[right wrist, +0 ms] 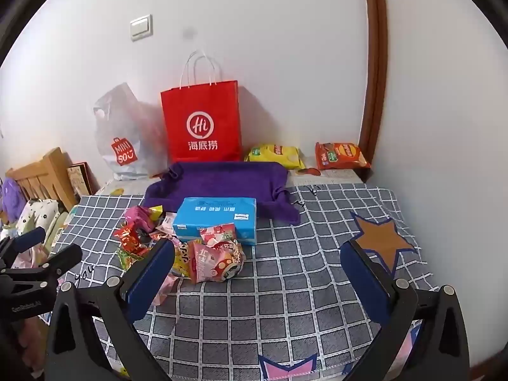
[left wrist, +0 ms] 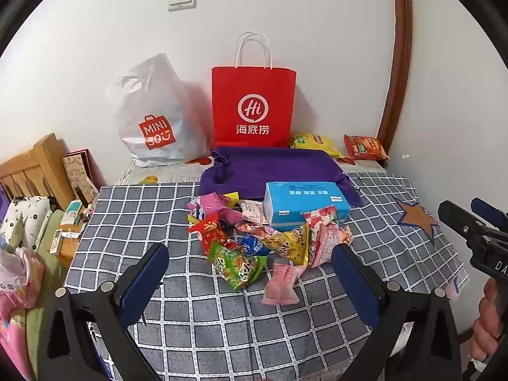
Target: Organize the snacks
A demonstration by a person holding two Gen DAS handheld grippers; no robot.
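Left wrist view: checked cloth covers the bench. Behind the blue tissue box stands a red paper bag, with a purple towel between them. Snack packets are heaped just before the box. Left tongs and right tongs gape wide, holding nothing.

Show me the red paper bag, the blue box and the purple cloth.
red paper bag (left wrist: 254,108), left wrist view, on its printed front.
blue box (right wrist: 216,214), right wrist view, on its top face.
purple cloth (left wrist: 273,166), left wrist view, on its bare middle.
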